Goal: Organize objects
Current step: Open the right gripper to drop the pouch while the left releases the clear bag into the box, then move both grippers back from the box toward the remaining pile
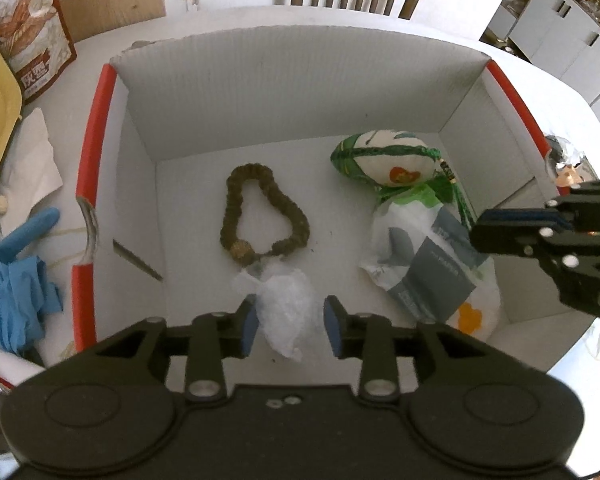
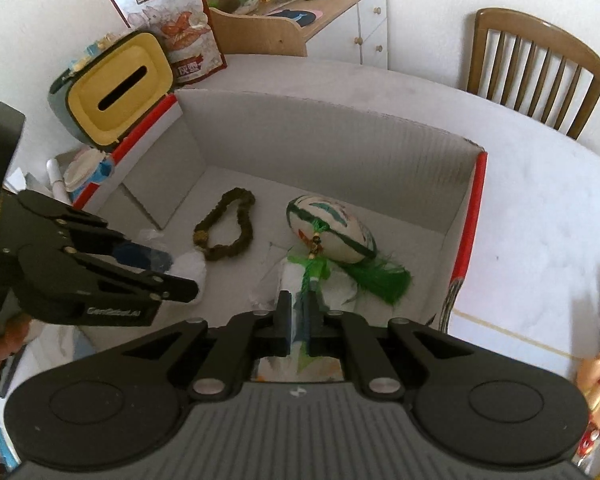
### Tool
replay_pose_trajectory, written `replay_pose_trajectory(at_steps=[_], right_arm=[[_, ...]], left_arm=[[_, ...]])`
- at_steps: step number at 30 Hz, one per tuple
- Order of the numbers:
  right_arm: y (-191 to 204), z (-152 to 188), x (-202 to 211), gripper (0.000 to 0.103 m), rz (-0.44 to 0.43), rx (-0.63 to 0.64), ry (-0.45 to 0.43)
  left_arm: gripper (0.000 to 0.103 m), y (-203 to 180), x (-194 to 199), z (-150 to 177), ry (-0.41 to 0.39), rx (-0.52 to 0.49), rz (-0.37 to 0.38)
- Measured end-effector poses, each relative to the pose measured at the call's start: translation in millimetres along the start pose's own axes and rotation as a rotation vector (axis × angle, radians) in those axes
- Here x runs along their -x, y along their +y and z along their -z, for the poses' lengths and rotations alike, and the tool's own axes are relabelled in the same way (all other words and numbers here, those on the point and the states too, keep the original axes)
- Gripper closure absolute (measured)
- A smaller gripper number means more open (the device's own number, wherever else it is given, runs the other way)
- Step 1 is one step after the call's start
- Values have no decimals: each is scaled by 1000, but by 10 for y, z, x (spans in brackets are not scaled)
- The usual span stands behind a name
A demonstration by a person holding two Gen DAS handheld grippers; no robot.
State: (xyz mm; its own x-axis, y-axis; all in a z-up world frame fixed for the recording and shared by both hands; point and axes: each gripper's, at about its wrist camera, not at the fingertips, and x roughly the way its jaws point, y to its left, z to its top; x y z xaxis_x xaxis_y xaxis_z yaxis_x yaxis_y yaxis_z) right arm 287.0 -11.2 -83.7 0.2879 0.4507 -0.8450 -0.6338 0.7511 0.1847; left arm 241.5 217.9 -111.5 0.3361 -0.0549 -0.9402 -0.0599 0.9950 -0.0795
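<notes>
- Clear plastic bag (image 1: 282,316) lies on box floor near the front wall, between the blue pads (image 1: 249,326) of L gripper (image 1: 290,328); jaws spread, pads not pressing it.
- Brown bead loop (image 1: 265,216) just beyond the bag, flat on floor, mid-left of box; its knot end touches the bag's top.
- White printed pouch (image 1: 424,272) w/ grey label lies at right side of floor, against right wall.
- Painted egg-shaped ornament (image 1: 384,158) w/ green netting and tassel rests on pouch's far end, close to the back-right corner.
- R gripper (image 2: 299,322) over the pouch; jaws nearly together w/ only a thin slit, pinching a strip of the pouch's green-white edge.
- Cardboard box (image 1: 300,80): white inside, red rim strips L and R, back wall tall, left rim torn.
- Open floor: back-left corner and strip between loop and ornament.
- Outside, left of box: blue glove (image 1: 16,284), tissue, yellow-lidded bin (image 2: 120,88), snack bag (image 2: 176,28).
- Beyond the table: chair (image 2: 536,76), white cabinet.
</notes>
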Motion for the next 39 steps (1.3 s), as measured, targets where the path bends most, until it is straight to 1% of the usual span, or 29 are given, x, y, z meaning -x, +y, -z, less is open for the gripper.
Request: replay_pose_trajectory(at_steps=[3,5,6,7,8,12,13,14,16,20,21,22,23,28,33,35,39], right_arm=[[-1,40,71,80,-2,-13,-13],[-4,72,134,66,-2,-17,-30],[-9,92,177,61,-1,-21,-41],[-13,107,216,53,2,-24,-52],[-19,126,265,50,2,-25,-65],[-31,179,419,50,-4,-30,-95],[-36,198,471,49,-8,-33,-105],[-48,218,522,47,-14,-37,-112],[-55,262,626,45,-22,-38,-131],[-90,375,865,43,-39,-50,-177],[-105,409,930,42,-43,-55,-190],[-121,438,987,39,-47,-61,-200],[-140,471,1050,36,-54,-65,-213],[-260,626,1325,30,-73,-87,-267],[-361,766,1505,27,-85,-97,-288],[-417,835,1577,26,-92,-102,-293],[-557,951,1704,26,-79,-126,-302]], left_arm=[[62,-28,39,33,-15,-5,3],[55,-47,70,57,-25,-9,4],[54,-57,90,71,-33,-11,4],[51,-66,111,84,-40,-12,0],[49,-135,133,105,-45,-11,-5],[44,-164,243,133,-74,-5,-10],[40,-175,281,142,-85,-4,-14],[38,-174,326,145,-95,-3,-16],[37,-205,413,157,-117,2,-21],[28,-314,603,199,-177,7,-29],[27,-348,656,213,-192,6,-30],[25,-365,705,225,-204,5,-32],[24,-411,752,238,-217,3,-32],[20,-625,930,285,-263,-7,-25],[15,-909,1055,318,-293,-25,-21],[11,-1016,1089,327,-304,-31,-16],[7,-1251,1124,335,-323,-42,-10]])
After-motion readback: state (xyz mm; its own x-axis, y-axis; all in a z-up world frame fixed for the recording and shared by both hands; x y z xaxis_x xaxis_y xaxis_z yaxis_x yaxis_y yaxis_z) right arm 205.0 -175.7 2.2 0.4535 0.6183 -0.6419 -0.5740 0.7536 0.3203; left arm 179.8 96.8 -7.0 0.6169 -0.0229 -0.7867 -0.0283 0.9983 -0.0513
